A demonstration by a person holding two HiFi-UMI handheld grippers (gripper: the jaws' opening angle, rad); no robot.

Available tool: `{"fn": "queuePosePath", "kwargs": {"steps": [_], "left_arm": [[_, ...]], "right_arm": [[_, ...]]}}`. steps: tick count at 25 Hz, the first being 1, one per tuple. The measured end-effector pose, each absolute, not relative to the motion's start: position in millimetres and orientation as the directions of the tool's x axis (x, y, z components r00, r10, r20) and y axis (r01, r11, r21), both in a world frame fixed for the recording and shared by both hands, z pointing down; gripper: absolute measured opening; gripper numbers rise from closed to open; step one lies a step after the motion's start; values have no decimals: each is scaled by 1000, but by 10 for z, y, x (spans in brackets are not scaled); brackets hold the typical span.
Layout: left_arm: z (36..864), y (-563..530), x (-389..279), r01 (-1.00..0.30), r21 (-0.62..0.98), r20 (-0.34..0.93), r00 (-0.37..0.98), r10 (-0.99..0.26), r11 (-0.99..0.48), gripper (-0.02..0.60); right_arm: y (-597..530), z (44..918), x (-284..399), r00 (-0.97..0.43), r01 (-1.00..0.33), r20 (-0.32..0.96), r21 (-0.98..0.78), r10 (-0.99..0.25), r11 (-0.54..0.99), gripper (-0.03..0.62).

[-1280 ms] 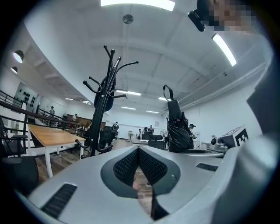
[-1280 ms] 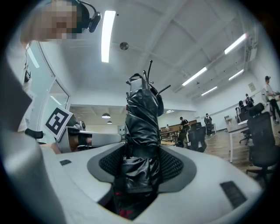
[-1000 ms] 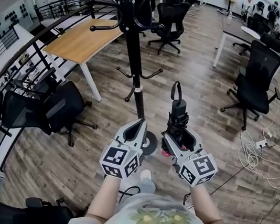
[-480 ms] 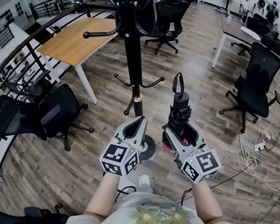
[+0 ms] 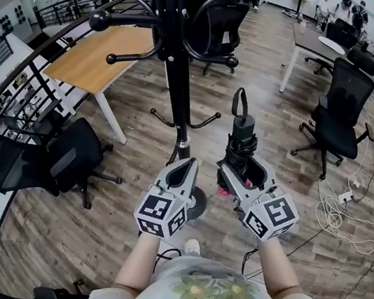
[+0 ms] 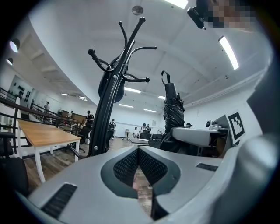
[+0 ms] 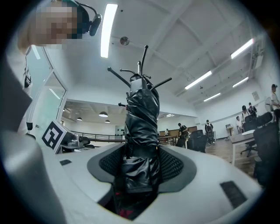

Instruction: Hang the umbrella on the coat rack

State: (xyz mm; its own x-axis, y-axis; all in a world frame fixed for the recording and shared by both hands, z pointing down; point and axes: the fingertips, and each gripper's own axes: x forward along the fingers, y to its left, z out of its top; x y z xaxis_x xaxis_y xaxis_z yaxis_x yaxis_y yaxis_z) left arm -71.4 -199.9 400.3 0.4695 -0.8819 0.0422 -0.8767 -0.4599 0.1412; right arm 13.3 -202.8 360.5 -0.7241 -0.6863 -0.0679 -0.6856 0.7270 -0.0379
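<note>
A folded black umbrella (image 5: pixel 241 146) with a strap loop at its top stands upright in my right gripper (image 5: pixel 244 170), whose jaws are shut on its wrapped body (image 7: pixel 141 131). The black coat rack (image 5: pixel 175 72) rises just left of the umbrella, its curved hooks (image 5: pixel 113 19) spreading at the top of the head view. My left gripper (image 5: pixel 182 171) is shut with nothing in it and sits close to the rack's pole. In the left gripper view the rack (image 6: pixel 113 96) stands ahead at left and the umbrella (image 6: pixel 173 111) at right.
A wooden-topped table (image 5: pixel 99 56) stands left of the rack. Black office chairs sit at left (image 5: pixel 59 152), behind the rack (image 5: pixel 222 23) and at right (image 5: pixel 338 114). A railing (image 5: pixel 13 88) runs along the left. Cables (image 5: pixel 341 206) lie on the wood floor at right. People stand far back.
Both grippers have moved forward, closer to the coat rack; the umbrella has risen a little in the right gripper. The rack's hooks loom larger and nearer in the head view.
</note>
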Motion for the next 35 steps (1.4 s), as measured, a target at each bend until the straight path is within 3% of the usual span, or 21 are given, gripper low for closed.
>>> {"fn": "queuePosePath", "kwargs": {"steps": [35], "left_arm": [[4121, -2471, -924, -861, 144, 62, 500, -864, -488, 0]], "right_arm": [[-2793, 3246, -94, -687, -724, -106, 19, -719, 689, 241]]}}
